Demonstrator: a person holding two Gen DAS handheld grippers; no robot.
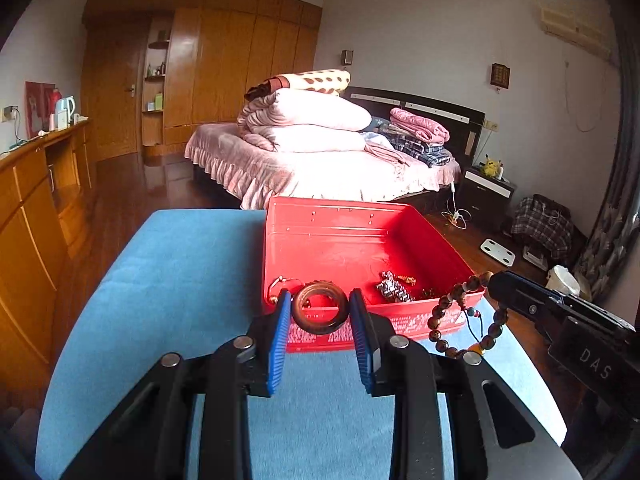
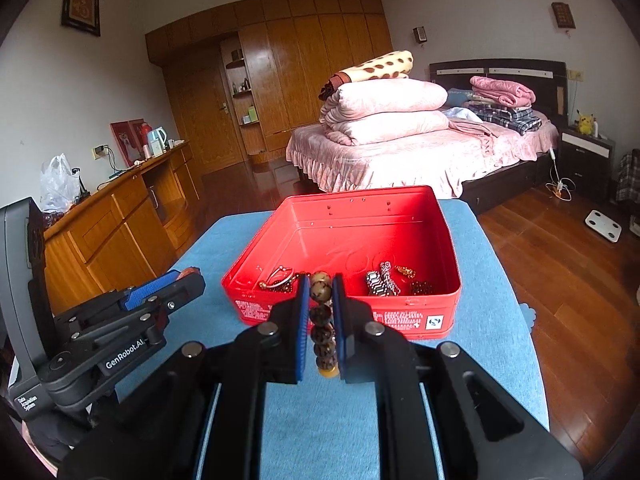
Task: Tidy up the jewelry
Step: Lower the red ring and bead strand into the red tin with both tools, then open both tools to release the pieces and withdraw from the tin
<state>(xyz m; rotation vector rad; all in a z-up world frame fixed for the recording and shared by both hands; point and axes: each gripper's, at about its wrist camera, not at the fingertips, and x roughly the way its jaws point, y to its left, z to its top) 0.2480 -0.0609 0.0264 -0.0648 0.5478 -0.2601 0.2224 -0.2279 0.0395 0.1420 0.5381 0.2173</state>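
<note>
Blue tabletop; red tin; left tongs clamping bangle; right tongs clamping beads.

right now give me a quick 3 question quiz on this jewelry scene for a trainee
1. True or false: the left claw holds a dark ring-shaped bangle.
2. What hangs from the right claw? A) silver watch B) beaded bracelet C) gold chain
3. Fill in: the jewelry already put away lies in the ___ tin on the blue cloth.

Key: 1 true; 2 B; 3 red
</note>
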